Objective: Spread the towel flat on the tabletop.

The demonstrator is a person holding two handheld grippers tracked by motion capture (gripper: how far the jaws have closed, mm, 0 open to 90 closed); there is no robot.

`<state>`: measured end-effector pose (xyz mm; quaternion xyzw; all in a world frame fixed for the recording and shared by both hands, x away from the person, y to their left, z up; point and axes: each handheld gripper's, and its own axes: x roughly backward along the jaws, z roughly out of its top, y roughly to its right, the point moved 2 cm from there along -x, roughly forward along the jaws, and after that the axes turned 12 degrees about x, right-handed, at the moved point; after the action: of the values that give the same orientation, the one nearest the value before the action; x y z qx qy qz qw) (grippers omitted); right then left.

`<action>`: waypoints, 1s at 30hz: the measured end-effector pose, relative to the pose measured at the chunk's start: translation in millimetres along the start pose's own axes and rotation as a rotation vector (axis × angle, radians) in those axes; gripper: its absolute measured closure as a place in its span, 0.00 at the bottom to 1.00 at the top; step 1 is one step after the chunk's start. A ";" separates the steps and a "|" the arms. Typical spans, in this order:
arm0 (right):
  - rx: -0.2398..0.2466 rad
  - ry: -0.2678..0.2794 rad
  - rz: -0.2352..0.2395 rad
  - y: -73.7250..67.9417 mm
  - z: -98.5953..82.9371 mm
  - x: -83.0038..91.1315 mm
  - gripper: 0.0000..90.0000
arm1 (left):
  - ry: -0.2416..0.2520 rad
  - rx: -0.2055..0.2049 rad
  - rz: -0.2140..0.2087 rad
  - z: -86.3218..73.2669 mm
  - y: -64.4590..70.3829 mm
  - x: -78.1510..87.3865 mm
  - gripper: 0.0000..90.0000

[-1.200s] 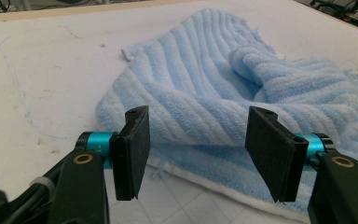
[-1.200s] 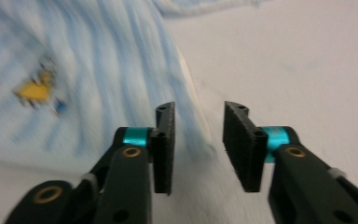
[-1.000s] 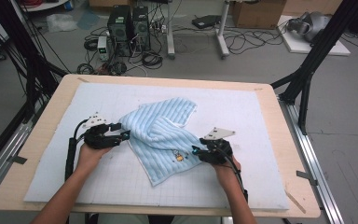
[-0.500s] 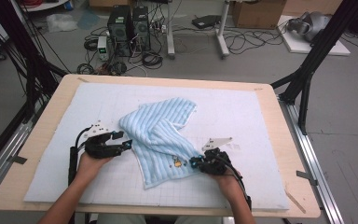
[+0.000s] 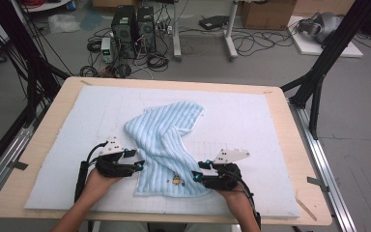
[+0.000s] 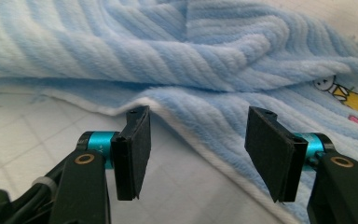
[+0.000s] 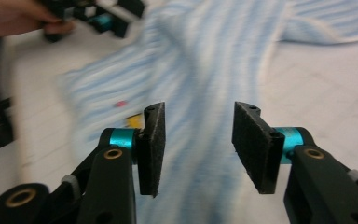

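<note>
Both hands have drawn nearer the table's near edge. Left gripper [image 6: 193, 151] and right gripper [image 7: 198, 144] gape, flanking the rumpled blue towel [image 5: 166, 140] mid-mat [image 5: 251, 116]. Likely lining up corner grabs; next, close on each hem.

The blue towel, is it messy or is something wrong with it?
Yes, messy. The blue striped towel lies crumpled and twisted on the white mat, bunched in folds instead of flat. It looks neither torn nor stained. Both grippers sit open at its near corners.
</note>
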<state>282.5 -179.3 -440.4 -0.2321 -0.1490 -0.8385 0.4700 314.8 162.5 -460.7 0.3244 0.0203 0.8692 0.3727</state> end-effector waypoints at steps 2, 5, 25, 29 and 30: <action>-0.014 -0.004 -0.041 4.3 -1.1 0.0 0.55 | -0.042 -0.040 0.030 -0.6 3.9 -4.4 0.46; -0.040 -0.007 -0.088 10.0 -2.3 -2.6 0.53 | -0.070 -0.087 0.060 -1.2 8.1 -7.0 0.51; -0.040 -0.134 -0.087 32.8 40.4 -108.8 0.59 | -0.123 -0.028 -0.084 -19.7 -0.3 29.8 0.96; -0.038 -0.149 -0.060 33.0 38.1 -103.2 0.95 | -0.135 0.001 -0.140 -22.9 -3.7 32.2 0.95; -0.024 -0.157 -0.056 31.9 36.1 -97.9 0.96 | -0.134 0.002 -0.147 -23.1 -4.1 32.4 0.95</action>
<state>363.0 -108.5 -460.5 -0.2985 -0.1815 -0.8322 0.4306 287.5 191.7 -462.3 0.3800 0.0200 0.8158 0.4356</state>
